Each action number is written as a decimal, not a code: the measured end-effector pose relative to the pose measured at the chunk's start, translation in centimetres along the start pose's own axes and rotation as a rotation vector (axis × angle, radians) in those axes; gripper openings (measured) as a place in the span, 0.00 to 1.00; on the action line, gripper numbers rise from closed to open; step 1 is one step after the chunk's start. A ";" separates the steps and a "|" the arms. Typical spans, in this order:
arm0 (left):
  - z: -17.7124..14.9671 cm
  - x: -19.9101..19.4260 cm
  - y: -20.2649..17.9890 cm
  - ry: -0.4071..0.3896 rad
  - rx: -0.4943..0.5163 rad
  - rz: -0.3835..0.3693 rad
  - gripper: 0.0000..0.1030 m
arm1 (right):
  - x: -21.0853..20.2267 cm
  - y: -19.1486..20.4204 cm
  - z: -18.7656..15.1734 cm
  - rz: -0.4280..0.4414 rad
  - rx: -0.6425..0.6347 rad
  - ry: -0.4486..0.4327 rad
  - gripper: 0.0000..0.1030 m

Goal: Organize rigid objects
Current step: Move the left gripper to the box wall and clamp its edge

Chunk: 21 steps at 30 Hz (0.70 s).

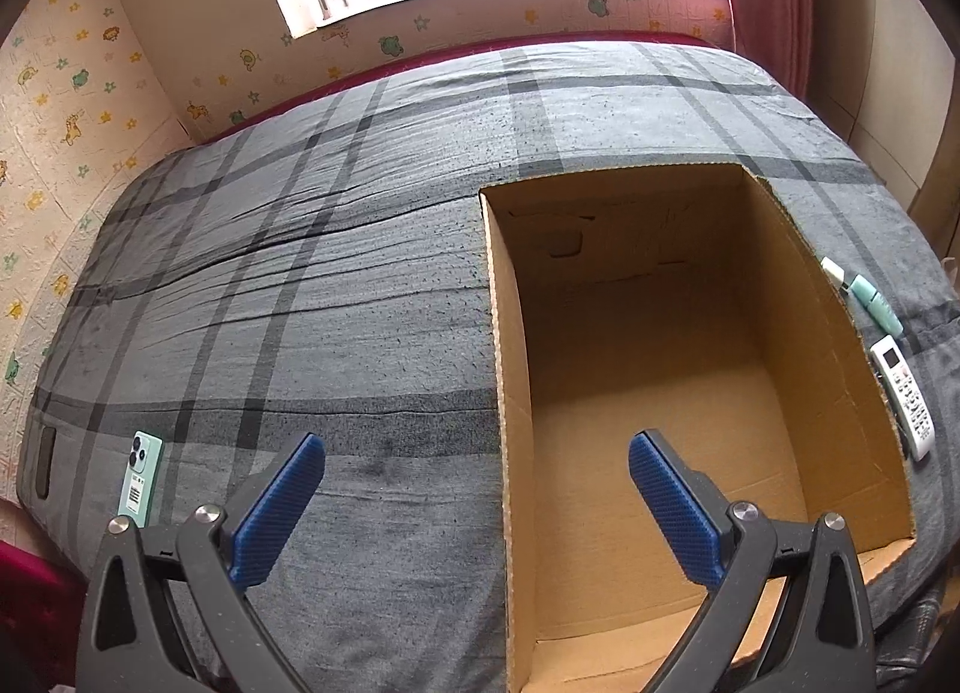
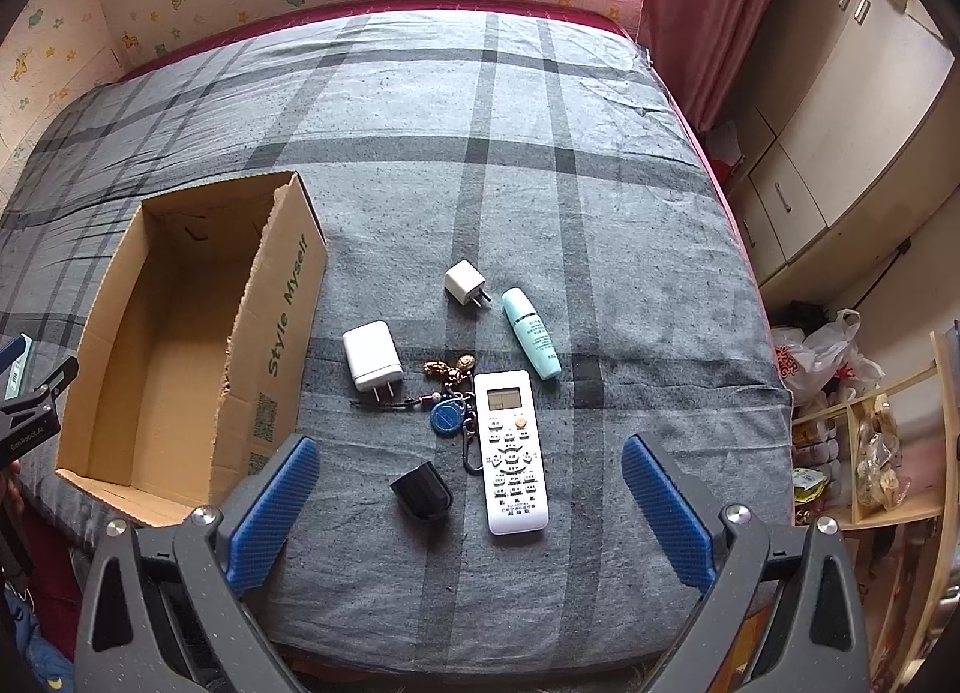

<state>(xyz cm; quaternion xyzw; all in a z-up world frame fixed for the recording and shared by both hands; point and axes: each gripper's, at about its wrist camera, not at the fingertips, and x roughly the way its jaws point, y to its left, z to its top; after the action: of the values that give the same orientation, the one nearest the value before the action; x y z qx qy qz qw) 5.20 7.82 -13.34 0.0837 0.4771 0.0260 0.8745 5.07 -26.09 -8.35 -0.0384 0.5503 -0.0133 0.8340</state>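
you are holding both grippers, left gripper (image 1: 477, 477) and right gripper (image 2: 470, 474), with jaws released; remote (image 2: 515, 452) is lying right of the cardboard box (image 2: 287, 321).

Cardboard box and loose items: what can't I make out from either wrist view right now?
- Left wrist: brown cardboard box wall hides all but white remote control and mint bottle.
- Left wrist: mint-green phone partly behind the left gripper.
- Right wrist: remote's button labels too small to read.
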 end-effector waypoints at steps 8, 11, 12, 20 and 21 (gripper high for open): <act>-0.9 4.3 0.1 0.079 -0.013 -0.029 0.91 | 3.5 -0.4 -1.0 -0.015 0.024 0.015 1.00; -1.0 5.1 0.3 0.089 -0.022 -0.055 0.78 | 4.4 -0.6 -1.2 -0.006 0.047 0.023 1.00; -1.0 5.3 0.4 0.092 -0.030 -0.066 0.76 | 4.8 -0.7 -1.3 -0.003 0.055 0.028 1.00; -1.2 6.5 -0.5 0.110 0.000 -0.134 0.17 | 6.5 -1.4 -1.4 -0.003 0.095 0.030 1.00; -1.2 6.6 -0.6 0.109 -0.001 -0.136 0.15 | 6.7 -1.5 -1.4 -0.007 0.095 0.033 1.00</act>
<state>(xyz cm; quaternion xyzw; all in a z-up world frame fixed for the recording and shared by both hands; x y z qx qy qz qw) 7.74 8.21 -19.56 0.0490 0.5286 -0.0289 0.8470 6.42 -28.07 -14.94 -0.0006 0.5623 -0.0429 0.8258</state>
